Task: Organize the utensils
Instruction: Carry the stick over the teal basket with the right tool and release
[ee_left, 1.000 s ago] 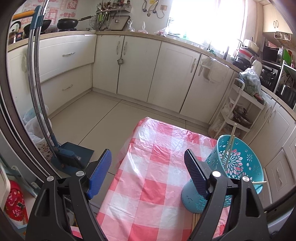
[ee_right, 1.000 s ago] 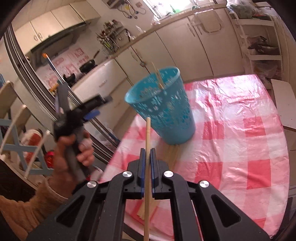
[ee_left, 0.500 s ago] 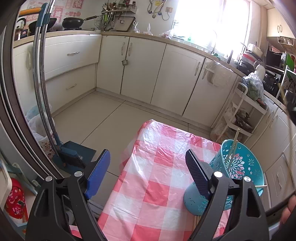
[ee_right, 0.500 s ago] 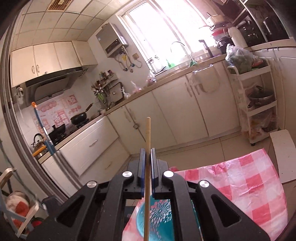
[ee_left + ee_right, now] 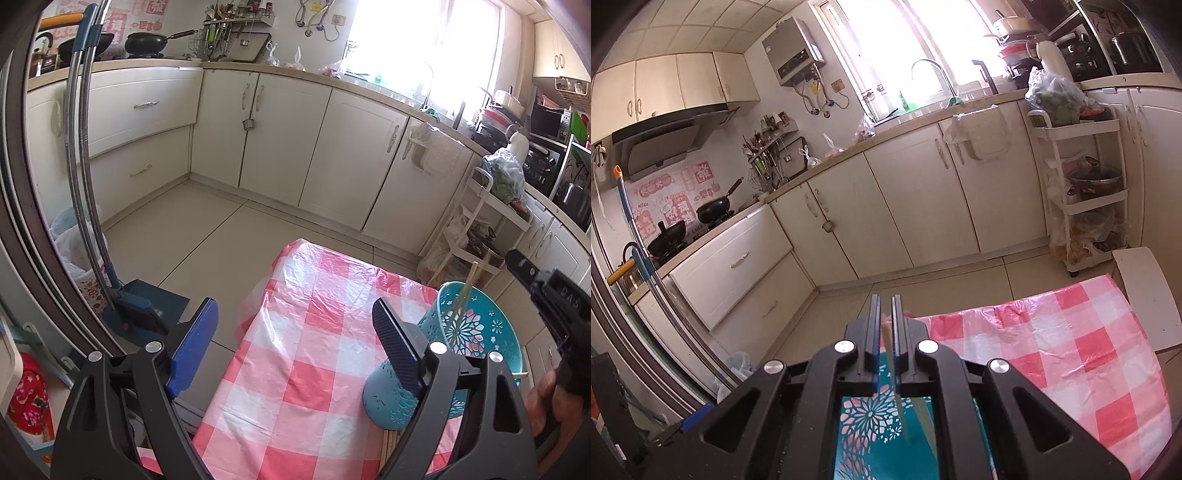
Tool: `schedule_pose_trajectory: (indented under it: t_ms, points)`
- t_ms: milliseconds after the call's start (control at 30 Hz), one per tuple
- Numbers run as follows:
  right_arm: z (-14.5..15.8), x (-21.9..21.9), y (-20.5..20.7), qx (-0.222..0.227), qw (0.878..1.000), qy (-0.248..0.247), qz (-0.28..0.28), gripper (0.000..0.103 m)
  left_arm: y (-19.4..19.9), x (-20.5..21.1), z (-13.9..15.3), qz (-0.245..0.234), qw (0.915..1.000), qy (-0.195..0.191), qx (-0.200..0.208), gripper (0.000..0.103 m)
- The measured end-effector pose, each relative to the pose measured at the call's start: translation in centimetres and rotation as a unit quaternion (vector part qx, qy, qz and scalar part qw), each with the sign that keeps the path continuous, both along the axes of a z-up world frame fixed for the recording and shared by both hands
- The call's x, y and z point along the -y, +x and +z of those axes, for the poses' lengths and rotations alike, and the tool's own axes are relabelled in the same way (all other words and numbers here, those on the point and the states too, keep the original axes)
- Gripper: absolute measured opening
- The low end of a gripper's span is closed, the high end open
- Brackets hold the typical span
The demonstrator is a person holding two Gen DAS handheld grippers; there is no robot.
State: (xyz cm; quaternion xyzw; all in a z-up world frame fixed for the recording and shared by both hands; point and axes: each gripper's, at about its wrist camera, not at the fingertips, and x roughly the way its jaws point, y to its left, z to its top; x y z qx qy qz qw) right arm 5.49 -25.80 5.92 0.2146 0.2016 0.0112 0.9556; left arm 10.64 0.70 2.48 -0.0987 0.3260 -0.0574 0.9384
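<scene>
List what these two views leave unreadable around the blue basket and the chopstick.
- Teal perforated plastic basket: its base is hidden in the right wrist view by the right tool.
- Pale wooden chopstick: blurred; whether the tool grips it or has released it is unclear.
- Wooden sticks under the basket: mostly covered by the left tool; count unreadable.
- Basket contents: too dim to tell.

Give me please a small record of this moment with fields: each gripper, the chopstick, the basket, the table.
left gripper: open, holds nothing, over the table's near left part
right gripper: above the basket, fingers narrowly apart around a chopstick
chopstick: between the right fingers, tip pointing down into the basket; whether it is gripped cannot be told
basket: teal, perforated, upright, another chopstick already inside
table: covered with a pink-and-white checked cloth
</scene>
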Motion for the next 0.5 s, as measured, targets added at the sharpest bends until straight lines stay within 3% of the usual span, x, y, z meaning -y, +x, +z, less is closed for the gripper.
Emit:
schedule_pose_trajectory:
  t_ms: [100, 200, 367, 500]
  points:
    - [0.9, -0.6, -0.9, 0.007, 1.0, -0.016, 0.014, 0.007, 0.0, -0.1, -0.1, 0.005, 1.0, -0.001, -0.002, 0.082]
    - [4.1, -1.5, -2.4, 0.047, 0.998, -0.035, 0.028, 0.008, 0.1, -0.2, -0.2, 0.008, 1.0, -0.001, -0.004, 0.083]
    - [9.9, -2.7, -8.6, 0.15, 0.985, -0.083, 0.034, 0.035, 0.2, -0.4, -0.2, 0.012, 0.9999, 0.0, -0.006, 0.084]
    - [9.5, -3.9, -13.9, 0.162, 0.98, -0.114, 0.03, 0.038, 0.1, -0.6, -0.3, 0.014, 0.9999, 0.0, -0.007, 0.084]
